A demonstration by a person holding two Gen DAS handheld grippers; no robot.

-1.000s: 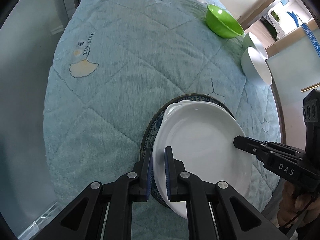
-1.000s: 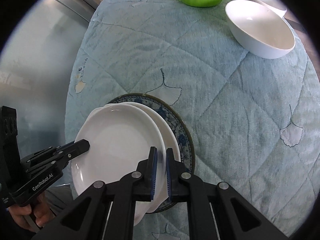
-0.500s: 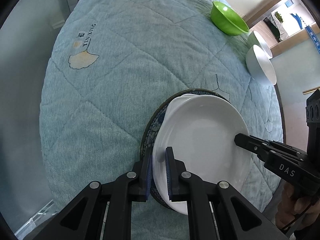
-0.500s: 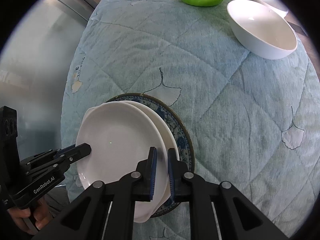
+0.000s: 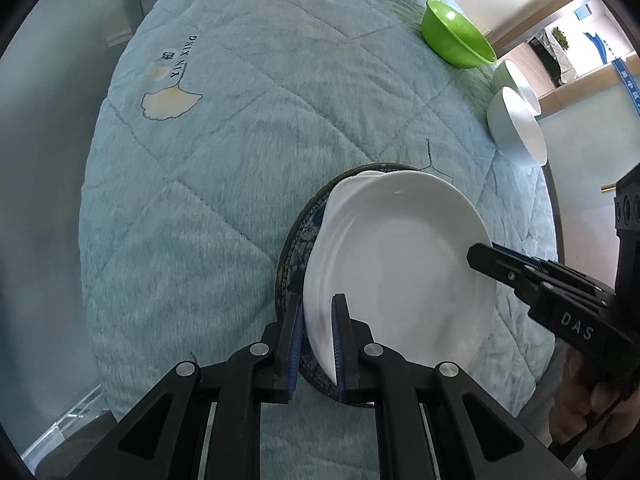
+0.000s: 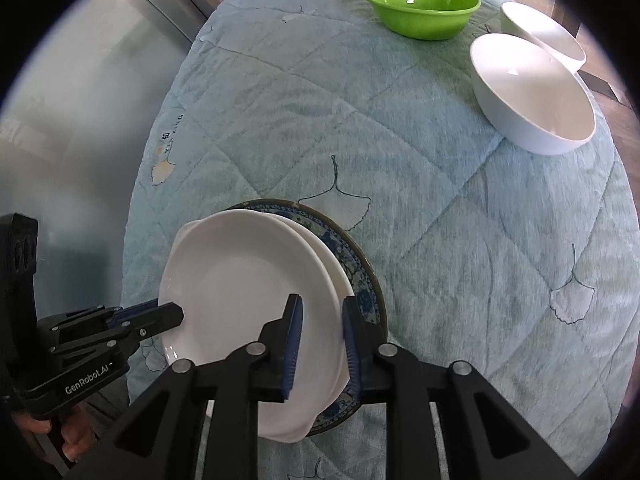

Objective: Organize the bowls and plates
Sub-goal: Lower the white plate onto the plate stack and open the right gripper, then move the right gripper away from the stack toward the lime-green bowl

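Note:
A white plate lies on top of a second white plate. Both sit on a blue-patterned plate near the front edge of the quilted table. My left gripper is shut on the top plate's left rim, which fills the gap between its pads. It also shows at the left of the right wrist view. My right gripper straddles the right rim. Its jaws are opening and its pads stand clear of the plate. Its tip shows in the left wrist view.
A green bowl stands at the far side of the light blue quilt. Two white bowls sit by the right edge. A person's hands hold the grippers. Grey floor lies beyond the left edge.
The right gripper's jaws have spread apart from the plate's right rim. The left gripper's jaws have widened only slightly. Neither hand has shifted much.

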